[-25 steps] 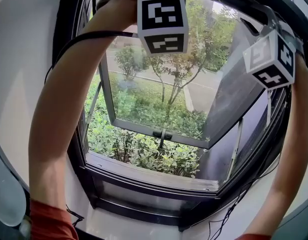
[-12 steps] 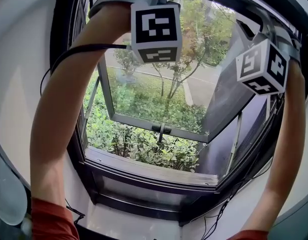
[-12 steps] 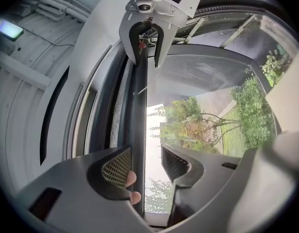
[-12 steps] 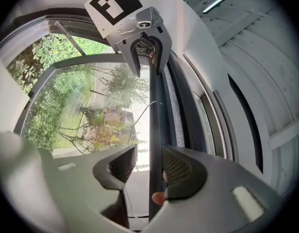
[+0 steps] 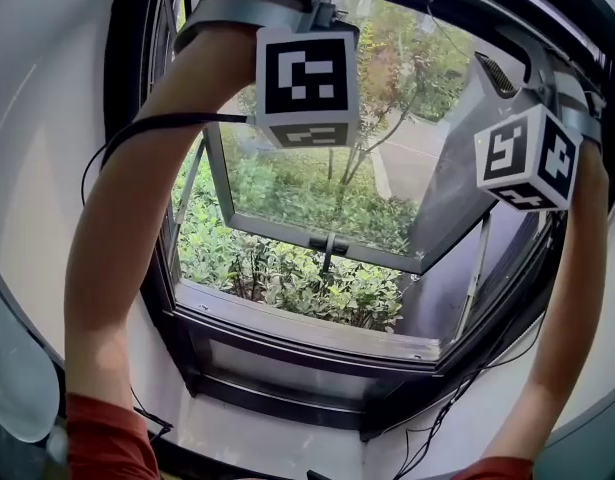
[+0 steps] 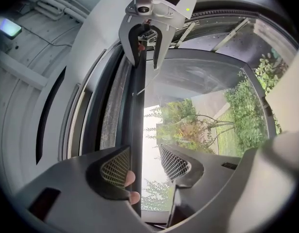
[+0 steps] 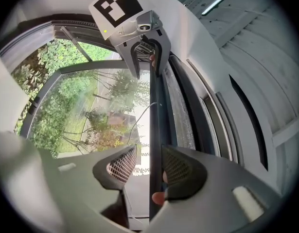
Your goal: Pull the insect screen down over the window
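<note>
Currently both grippers are raised to the top of the window (image 5: 287, 368).

**Grip state**
- The left gripper (image 6: 144, 165) straddles the dark pull bar (image 6: 134, 106) of the insect screen (image 6: 110, 115). Its jaws are spread. The bar lies against the pad at the left of that view, and daylight shows between the bar and the other pad. The claw is released and hooked over the bar, not clenched on it.
- The right gripper (image 7: 149, 166) mirrors this, with its jaws spread. The bar sits against the pad at the right of its view, with a gap on the other side.

**Change noted**
- In the head view the marker cubes (image 5: 305, 86) sit lower against the glass than a second ago, and the forearms (image 5: 127, 248) have dropped with them.
- The spread of the right jaws is unchanged.

**Meaning for the task**
- The downward pull appears to have begun, with each claw bearing on the bar from above.
- Only a narrow strip of grey mesh shows beside the bar, so the screen is barely drawn out and remains near the top.
- The outward-swung sash (image 5: 317, 243) and the sill (image 5: 307, 333) are uncovered — nearly the whole travel is left.
- Both sides should descend evenly, since an unclamped bar could slip off one pad.
</note>
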